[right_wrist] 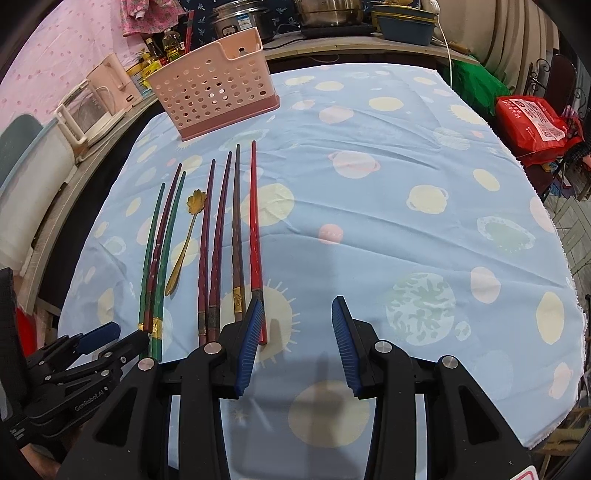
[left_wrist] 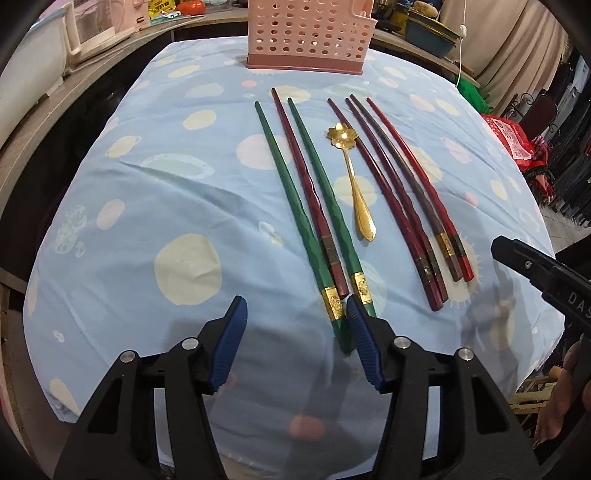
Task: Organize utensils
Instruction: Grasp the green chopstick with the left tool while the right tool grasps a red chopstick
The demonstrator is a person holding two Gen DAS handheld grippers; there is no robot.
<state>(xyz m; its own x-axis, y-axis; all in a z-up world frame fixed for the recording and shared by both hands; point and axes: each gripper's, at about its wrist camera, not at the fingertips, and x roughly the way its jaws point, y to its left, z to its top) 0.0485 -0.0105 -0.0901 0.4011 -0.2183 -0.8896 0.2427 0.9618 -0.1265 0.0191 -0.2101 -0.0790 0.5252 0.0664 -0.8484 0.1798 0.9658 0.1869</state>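
Your left gripper (left_wrist: 295, 314) hangs open over the near ends of the green chopsticks (left_wrist: 291, 206), gripping nothing, and your right gripper (right_wrist: 297, 314) gapes empty beside the red chopstick (right_wrist: 256, 236). The spoon (left_wrist: 351, 177) lies mid-row; the pink basket (right_wrist: 214, 88) stands at the far edge. Bare blue tablecloth (right_wrist: 406, 155) spreads rightward; cluttered counters crowd the table.

Both wrist views look steeply down, close over the tablecloth (left_wrist: 147, 206); both share the chopsticks (right_wrist: 236, 236) and basket (left_wrist: 306, 33)
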